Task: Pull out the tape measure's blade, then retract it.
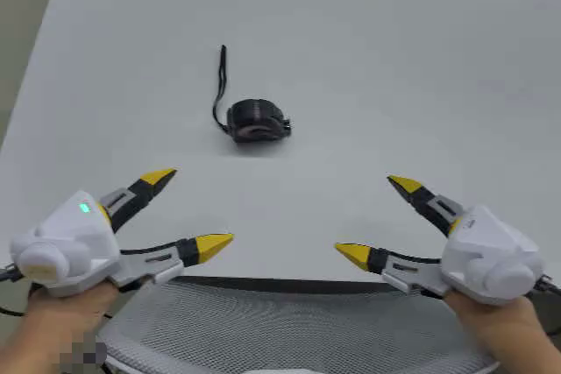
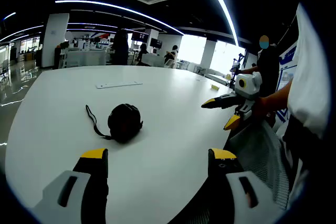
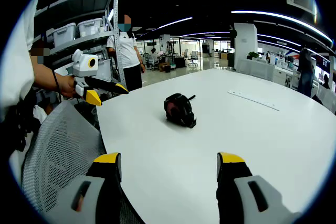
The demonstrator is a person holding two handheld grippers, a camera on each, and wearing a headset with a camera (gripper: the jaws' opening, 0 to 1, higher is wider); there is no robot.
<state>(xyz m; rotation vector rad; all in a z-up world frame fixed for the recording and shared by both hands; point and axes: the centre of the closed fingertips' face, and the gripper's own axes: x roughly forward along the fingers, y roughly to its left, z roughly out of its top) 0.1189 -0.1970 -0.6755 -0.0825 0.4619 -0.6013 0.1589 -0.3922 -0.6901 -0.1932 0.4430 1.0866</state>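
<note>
Tape measure (image 1: 257,121) lies on the counter (image 1: 421,85), well apart from both tongs, blade in. Left tongs (image 1: 191,208) and right tongs (image 1: 372,218) gape, empty. We should steady the case with one, pinch the blade hook with the other.

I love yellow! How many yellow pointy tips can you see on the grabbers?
4. Two on the left gripper, front left of the table; two on the right gripper, front right. None seem hidden.
</note>
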